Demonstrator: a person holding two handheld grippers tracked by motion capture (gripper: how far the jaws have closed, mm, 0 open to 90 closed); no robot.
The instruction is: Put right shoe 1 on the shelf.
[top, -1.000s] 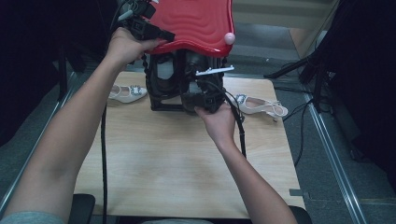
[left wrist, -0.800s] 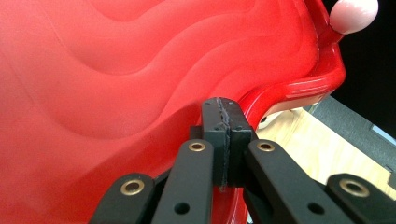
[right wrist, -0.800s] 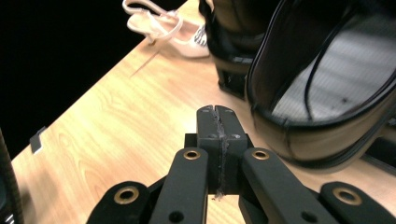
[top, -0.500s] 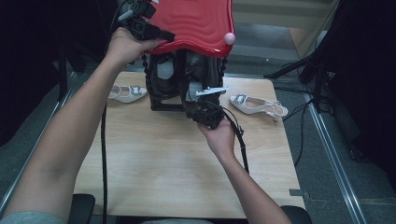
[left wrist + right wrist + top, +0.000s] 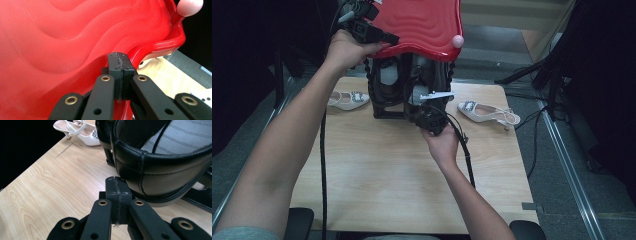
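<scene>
Overhead: two hand-held grippers at a red-lidded shoe rack

At the far left, the left gripper (image 5: 388, 38) has its jaws pressed together at the edge of the raised red wavy lid (image 5: 419, 25); whether they pinch it, I cannot tell. Below the lid, a black rack (image 5: 404, 90) stands on the far middle of the wooden table (image 5: 377, 185). The right gripper (image 5: 424, 116), jaws shut with nothing between them, sits against a black shoe (image 5: 160, 170) at the rack's near side. One white slingback shoe (image 5: 487, 112) lies right of the rack, another (image 5: 347, 99) left.

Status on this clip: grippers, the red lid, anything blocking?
Left gripper shut, at the red lid, which is raised. Right gripper shut, at a black shoe on the rack. White heels off to the side, nothing blocking.
</scene>
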